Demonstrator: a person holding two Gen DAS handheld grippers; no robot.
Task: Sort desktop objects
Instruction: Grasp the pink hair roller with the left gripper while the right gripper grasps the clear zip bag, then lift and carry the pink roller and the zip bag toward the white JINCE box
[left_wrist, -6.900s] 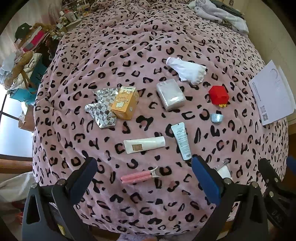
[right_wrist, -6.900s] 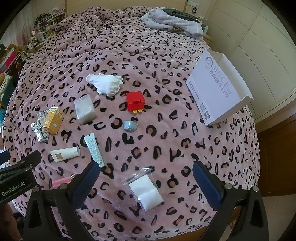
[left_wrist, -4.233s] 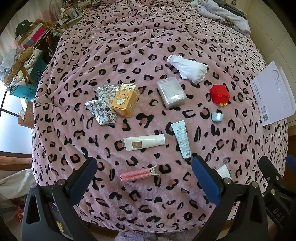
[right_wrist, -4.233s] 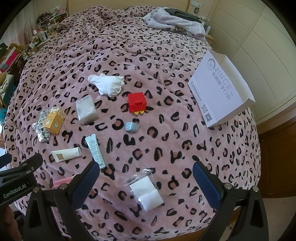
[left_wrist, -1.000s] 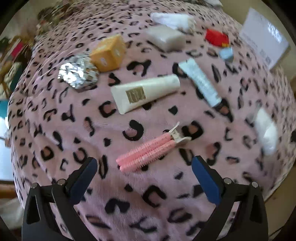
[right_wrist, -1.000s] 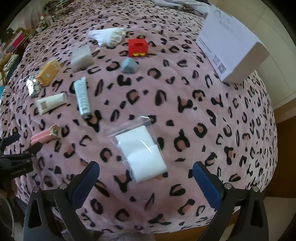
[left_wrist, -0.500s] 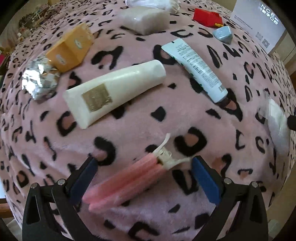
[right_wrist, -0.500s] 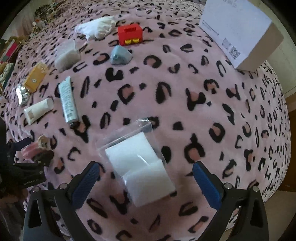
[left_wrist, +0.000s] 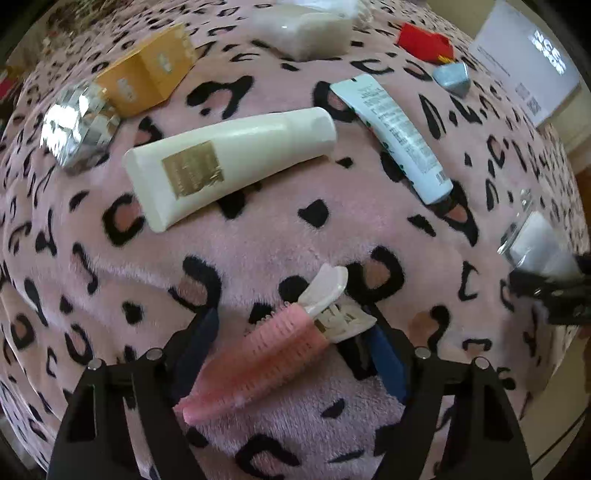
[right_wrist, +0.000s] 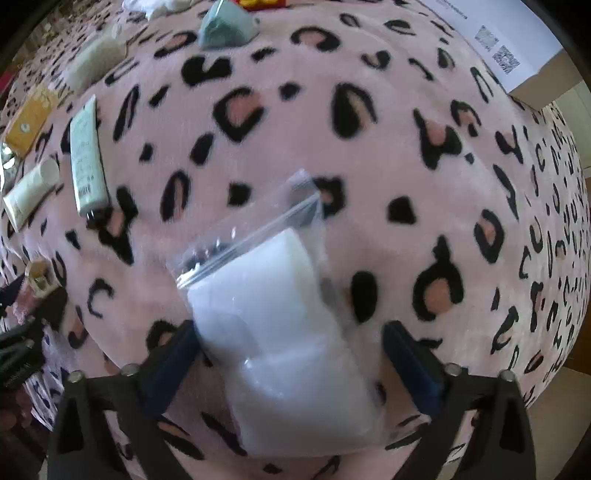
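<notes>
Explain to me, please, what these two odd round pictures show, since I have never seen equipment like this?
No robot: a person holds a two-finger gripper in each hand, each carrying a fisheye camera looking along its fingers. The left gripper has its jaws around a pink hair roller clip. The right gripper straddles a clear bag of white pads, jaws open. Both things lie on a pink leopard blanket. Farther off are a cream tube, a pale blue tube and an orange box.
</notes>
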